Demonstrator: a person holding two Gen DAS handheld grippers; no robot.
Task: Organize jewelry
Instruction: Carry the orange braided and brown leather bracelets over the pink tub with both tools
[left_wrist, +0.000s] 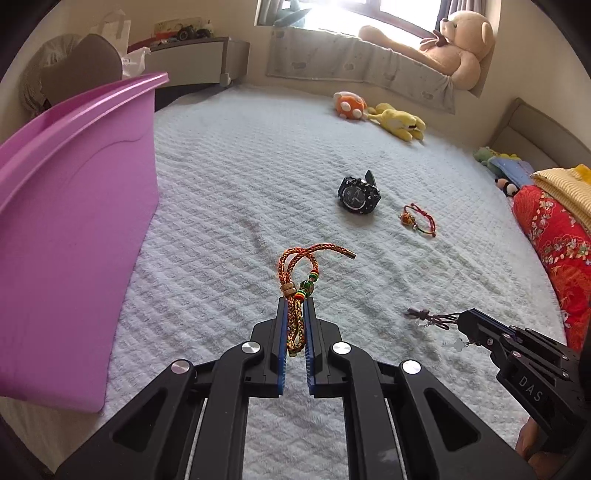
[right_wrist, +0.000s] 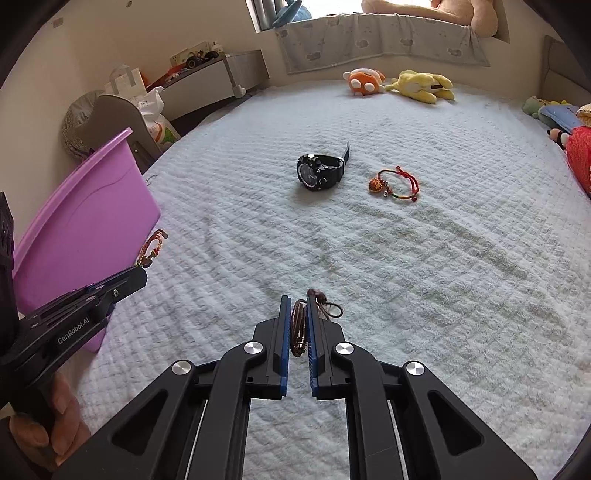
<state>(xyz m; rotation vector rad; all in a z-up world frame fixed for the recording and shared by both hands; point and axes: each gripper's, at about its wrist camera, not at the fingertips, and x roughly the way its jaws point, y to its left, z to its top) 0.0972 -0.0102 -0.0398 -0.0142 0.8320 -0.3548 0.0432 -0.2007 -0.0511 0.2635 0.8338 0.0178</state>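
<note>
My left gripper (left_wrist: 296, 306) is shut on an orange braided cord bracelet (left_wrist: 299, 273) with green beads, lifted above the white bedspread; in the right wrist view this bracelet (right_wrist: 152, 248) shows beside the purple bin. My right gripper (right_wrist: 296, 304) is shut on a dark brown cord bracelet (right_wrist: 300, 325), which in the left wrist view (left_wrist: 432, 318) dangles from that gripper at lower right. A black watch (left_wrist: 357, 195) (right_wrist: 320, 171) and a red string bracelet with a charm (left_wrist: 417, 218) (right_wrist: 397, 183) lie farther out on the bed. The purple plastic bin (left_wrist: 70, 206) (right_wrist: 85, 225) stands at the left.
Plush toys (left_wrist: 380, 112) lie at the far edge of the bedspread (left_wrist: 240, 177), with a big teddy bear (left_wrist: 461, 44) on the window sill. Folded red and yellow bedding (left_wrist: 554, 236) lies along the right. A hand (right_wrist: 48, 424) holds the left gripper's grip.
</note>
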